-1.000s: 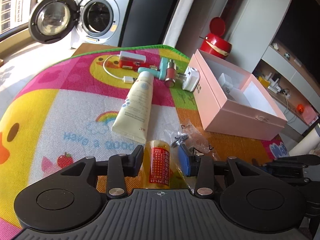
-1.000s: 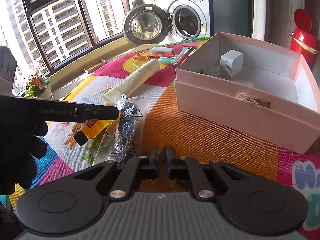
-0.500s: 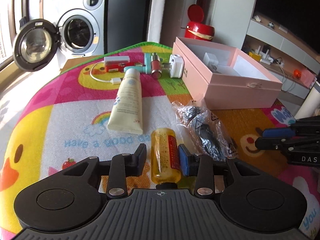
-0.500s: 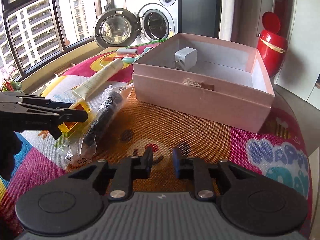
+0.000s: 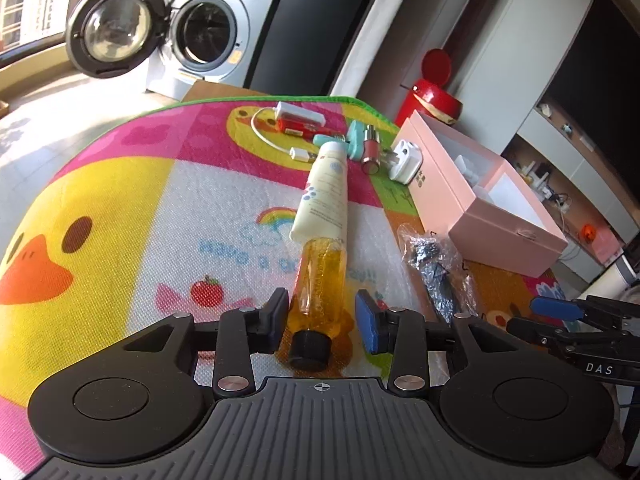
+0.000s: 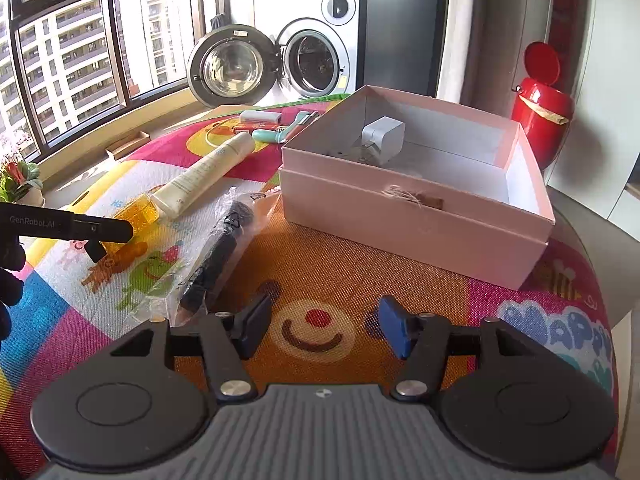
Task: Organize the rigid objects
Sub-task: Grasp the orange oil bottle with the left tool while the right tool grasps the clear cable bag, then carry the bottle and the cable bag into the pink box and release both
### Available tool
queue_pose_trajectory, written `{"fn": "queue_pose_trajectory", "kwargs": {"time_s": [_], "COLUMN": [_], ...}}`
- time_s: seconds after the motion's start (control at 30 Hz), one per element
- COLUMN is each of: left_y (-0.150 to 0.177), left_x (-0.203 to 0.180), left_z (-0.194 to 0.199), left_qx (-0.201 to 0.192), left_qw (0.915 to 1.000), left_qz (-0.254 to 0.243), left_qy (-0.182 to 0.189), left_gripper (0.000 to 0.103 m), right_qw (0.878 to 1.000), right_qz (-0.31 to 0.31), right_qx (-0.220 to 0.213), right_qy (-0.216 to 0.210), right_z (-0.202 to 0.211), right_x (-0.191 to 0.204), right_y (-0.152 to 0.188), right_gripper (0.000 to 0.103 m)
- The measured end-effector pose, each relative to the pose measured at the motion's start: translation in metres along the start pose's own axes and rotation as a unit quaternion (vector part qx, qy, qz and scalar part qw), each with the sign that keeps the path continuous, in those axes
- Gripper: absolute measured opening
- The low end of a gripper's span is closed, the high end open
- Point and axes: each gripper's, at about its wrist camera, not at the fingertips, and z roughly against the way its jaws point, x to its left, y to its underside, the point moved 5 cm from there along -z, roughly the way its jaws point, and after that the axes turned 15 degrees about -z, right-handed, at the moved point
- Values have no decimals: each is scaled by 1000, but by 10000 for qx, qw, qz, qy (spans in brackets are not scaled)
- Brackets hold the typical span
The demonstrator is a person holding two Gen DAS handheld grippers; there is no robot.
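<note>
1. Amber translucent plastic bottle with black screw cap (image 5: 320,280) lies on its side on the colourful cartoon play mat (image 5: 120,208), cap end towards the left wrist camera, base touching the crimped end of the cream squeeze tube (image 5: 325,196).
2. Left gripper (image 5: 322,318): moderate opening, bottle sits between the jaws. Black pad (image 5: 276,316) is right at the bottle's side, blue pad (image 5: 370,320) stands clear of it with mat visible in the gap. Not clamped.
3. Right gripper (image 6: 320,328): jaws opening, nothing between them, only the orange smiley patch of the mat below.
4. Pink rectangular cardboard box (image 6: 416,216) sits open on the mat ahead of the right gripper; twine tie on its front wall. Inside, near the back left: white plug charger (image 6: 384,138).
5. Clear crinkled plastic bag holding a black stick-like item (image 6: 216,248) lies between bottle and box, touching neither gripper.
6. Far end of the mat: second white plug adapter (image 5: 406,158) against the box's end, teal tool (image 5: 348,140), red-and-white small box (image 5: 298,118), white cable (image 5: 276,144).
7. Readable text: "GenRobot.AI" on the left gripper arm in the right view, "DAS" on the right gripper in the left view, "Have a good..." on the mat, partly covered. Tube print too small to read.
8. Background: washing machine with door open (image 6: 316,60), red lidded bin (image 6: 542,108).
</note>
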Motion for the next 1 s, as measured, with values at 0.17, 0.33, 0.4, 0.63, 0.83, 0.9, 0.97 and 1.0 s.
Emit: {"fn": "queue_pose_trajectory", "kwargs": {"time_s": [0.17, 0.33, 0.4, 0.63, 0.83, 0.9, 0.97, 1.0], "left_y": [-4, -2, 2, 8, 12, 15, 19, 22], "left_x": [-24, -31, -29, -22, -29, -34, -40, -44], "left_z": [-14, -11, -6, -2, 0, 2, 5, 7], "left_qx": [117, 162, 156, 128, 179, 169, 153, 144], "left_qw": [9990, 9952, 9944, 9952, 9929, 9903, 9891, 9891], "left_qz": [-425, -897, -953, -810, -976, -1177, -1271, -1310], "left_qy": [-38, -355, -425, -527, -654, -713, -727, -656], "left_gripper": [43, 32, 32, 33, 33, 33, 32, 32], "right_qw": [9999, 9985, 9969, 9954, 9941, 9911, 9897, 9903], "right_qz": [41, -36, -121, -17, 704, 681, 679, 672], "right_qx": [23, -28, 54, 667, 627, 820, 898, 867], "right_qy": [-138, -552, -771, -686, -539, -798, -883, -850], "right_z": [2, 6, 1, -64, -52, -35, -16, -7], "right_x": [3, 23, 31, 69, 89, 85, 74, 66], "right_y": [0, -18, -28, -37, -14, -3, 7, 11], "right_gripper": [60, 60, 60, 60, 25, 19, 19, 19]}}
